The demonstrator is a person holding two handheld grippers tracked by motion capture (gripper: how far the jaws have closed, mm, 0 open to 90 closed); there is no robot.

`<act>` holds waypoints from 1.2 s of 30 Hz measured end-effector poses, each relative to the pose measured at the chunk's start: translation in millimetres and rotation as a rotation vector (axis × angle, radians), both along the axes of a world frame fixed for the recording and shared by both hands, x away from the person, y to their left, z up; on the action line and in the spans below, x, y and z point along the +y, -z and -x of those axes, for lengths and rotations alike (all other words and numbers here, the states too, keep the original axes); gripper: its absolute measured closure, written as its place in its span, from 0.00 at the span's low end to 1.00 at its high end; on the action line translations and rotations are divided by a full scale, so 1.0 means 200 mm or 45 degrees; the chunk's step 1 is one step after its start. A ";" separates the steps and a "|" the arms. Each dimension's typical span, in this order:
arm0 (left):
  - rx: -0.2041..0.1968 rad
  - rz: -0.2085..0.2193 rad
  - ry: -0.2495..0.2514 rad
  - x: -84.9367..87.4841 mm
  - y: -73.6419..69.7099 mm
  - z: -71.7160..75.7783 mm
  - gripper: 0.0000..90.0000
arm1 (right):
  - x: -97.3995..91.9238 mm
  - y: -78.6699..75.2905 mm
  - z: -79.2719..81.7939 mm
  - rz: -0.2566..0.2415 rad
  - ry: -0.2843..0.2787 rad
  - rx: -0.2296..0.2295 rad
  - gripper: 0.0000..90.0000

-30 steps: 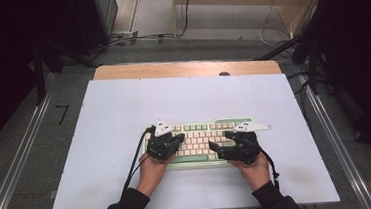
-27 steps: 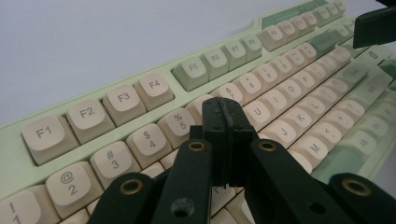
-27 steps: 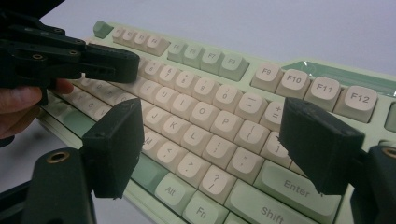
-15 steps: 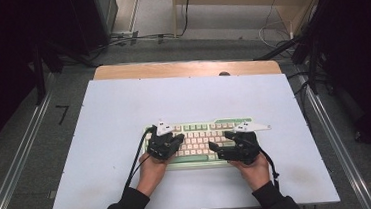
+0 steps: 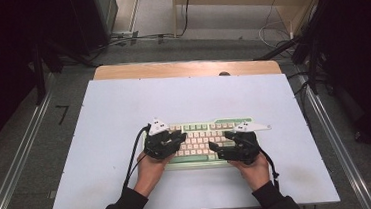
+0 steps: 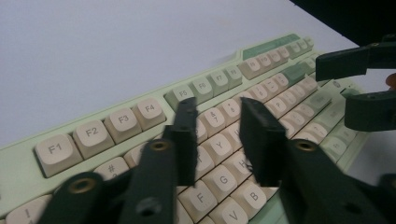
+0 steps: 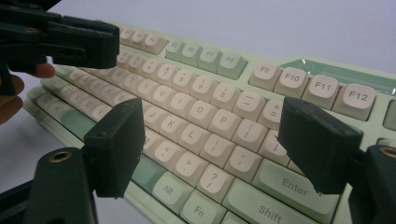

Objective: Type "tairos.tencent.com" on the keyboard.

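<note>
A: While both hands hover over the keyboard (image 5: 204, 140), why does it lie square at the near middle of the counter (image 5: 101, 141)?

B: That placement likely puts the keys within equal reach of each claw. The left claw (image 6: 218, 140) has just been opening; its jaws stand slightly parted above the middle letter rows, pinching nothing.

A: And the right claw (image 7: 224, 149)?

B: Spread wide over the punctuation keys near Enter, gripping nothing. Low, angled jaws suit pressing single keys.
</note>
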State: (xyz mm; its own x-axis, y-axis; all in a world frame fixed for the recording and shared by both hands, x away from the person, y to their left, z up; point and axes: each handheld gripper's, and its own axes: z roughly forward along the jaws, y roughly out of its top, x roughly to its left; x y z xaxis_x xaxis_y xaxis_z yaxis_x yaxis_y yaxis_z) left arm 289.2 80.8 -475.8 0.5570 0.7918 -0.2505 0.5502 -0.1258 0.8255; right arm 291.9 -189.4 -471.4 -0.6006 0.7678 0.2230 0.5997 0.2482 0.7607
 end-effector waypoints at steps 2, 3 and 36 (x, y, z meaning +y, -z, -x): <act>0.005 0.008 0.010 0.01 0.00 0.00 0.65 | 0.00 0.00 0.00 0.000 0.000 0.000 0.24; 0.004 0.009 0.011 0.01 -0.01 0.00 0.62 | 0.00 0.00 0.00 -0.002 -0.001 -0.004 0.24; -0.033 0.018 -0.133 0.19 -0.02 0.07 0.41 | 0.01 0.00 0.00 0.006 0.002 -0.007 0.25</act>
State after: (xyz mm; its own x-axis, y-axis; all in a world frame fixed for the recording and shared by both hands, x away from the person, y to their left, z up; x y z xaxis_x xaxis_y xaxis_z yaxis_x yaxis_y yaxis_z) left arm 275.8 117.9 -471.9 0.4783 0.8423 -0.2486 0.5379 -0.0572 0.8411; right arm 292.2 -188.2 -470.7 -0.6005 0.7699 0.2162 0.5963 0.2509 0.7626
